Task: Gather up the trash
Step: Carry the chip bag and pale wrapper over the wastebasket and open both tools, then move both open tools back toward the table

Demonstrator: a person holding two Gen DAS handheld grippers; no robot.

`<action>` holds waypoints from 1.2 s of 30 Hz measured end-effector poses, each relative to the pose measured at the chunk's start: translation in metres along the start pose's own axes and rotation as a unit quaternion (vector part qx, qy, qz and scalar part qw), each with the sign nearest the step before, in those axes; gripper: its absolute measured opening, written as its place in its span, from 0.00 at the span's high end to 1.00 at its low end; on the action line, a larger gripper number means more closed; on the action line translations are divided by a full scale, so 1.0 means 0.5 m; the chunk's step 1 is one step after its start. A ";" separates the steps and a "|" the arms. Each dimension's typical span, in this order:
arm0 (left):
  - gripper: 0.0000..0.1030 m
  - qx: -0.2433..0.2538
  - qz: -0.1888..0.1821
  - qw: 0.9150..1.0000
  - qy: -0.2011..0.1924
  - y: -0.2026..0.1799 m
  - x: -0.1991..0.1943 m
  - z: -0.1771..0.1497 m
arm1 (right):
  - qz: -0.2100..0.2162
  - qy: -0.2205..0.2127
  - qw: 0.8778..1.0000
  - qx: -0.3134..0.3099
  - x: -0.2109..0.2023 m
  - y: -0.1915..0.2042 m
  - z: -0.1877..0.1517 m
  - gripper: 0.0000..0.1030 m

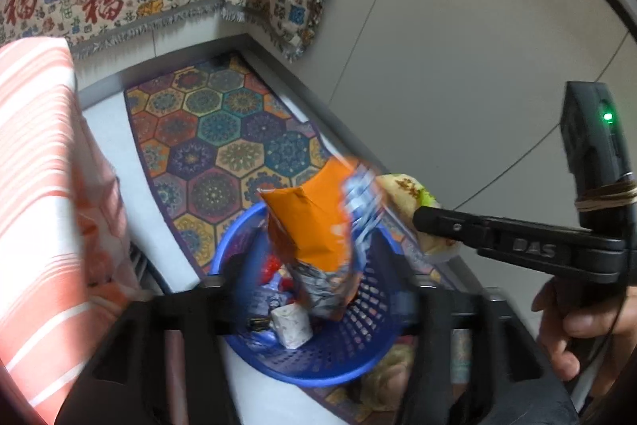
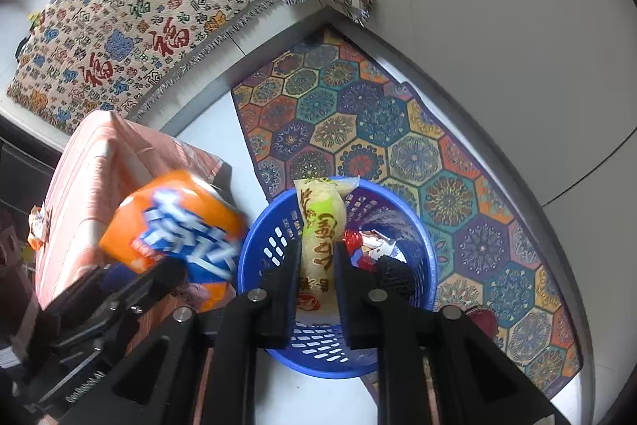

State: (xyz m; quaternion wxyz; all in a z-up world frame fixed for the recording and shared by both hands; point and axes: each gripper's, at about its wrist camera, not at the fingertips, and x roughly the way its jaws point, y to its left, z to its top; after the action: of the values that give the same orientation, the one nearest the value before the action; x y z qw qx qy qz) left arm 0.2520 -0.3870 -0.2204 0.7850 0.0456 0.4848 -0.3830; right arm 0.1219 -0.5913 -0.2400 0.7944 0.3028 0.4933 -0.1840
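1. The left tool point(image 1: 314, 289) stood apart above the blue basket point(image 1: 358, 357), the orange bag point(image 1: 310, 226) loose between its fingers.
2. The right tool point(image 2: 316, 265) was clamped on a yellow packet point(image 2: 320, 226) over the basket.

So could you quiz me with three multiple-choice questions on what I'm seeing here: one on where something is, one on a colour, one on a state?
1. Where is the blue basket?
A. partly on the patterned rug
B. on the striped box
C. on a chair

2. What colour is the big snack bag between the left tool's fingers?
A. green
B. orange
C. black

3. What is the right tool doing?
A. hanging with nothing in it
B. gripping a yellow-green packet
C. gripping the basket rim

Answers: 1 A, the rug lies under the basket's far side. 2 B, its body is orange with a silver inside. 3 B, both fingers press the packet's sides above the basket.
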 end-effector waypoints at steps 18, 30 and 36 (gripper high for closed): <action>0.16 0.010 0.012 0.998 -0.063 0.039 -0.273 -0.053 | -0.029 -0.129 0.985 -0.109 -0.112 0.131 -0.031 0.54; 0.16 -0.062 0.223 0.970 -0.070 0.373 -0.456 -0.264 | 0.032 -0.162 0.927 -0.338 -0.099 0.529 -0.227 0.48; 0.15 -0.139 0.260 0.953 -0.070 0.530 -0.483 -0.296 | 0.049 -0.119 0.912 -0.389 -0.030 0.642 -0.281 0.48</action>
State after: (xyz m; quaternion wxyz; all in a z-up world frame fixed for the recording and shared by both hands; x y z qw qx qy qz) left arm 0.2586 -0.0006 -0.1852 0.8879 0.0336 0.4485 -0.0971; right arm 0.2106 -0.2579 -0.1765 0.9103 -0.0302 0.4120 0.0264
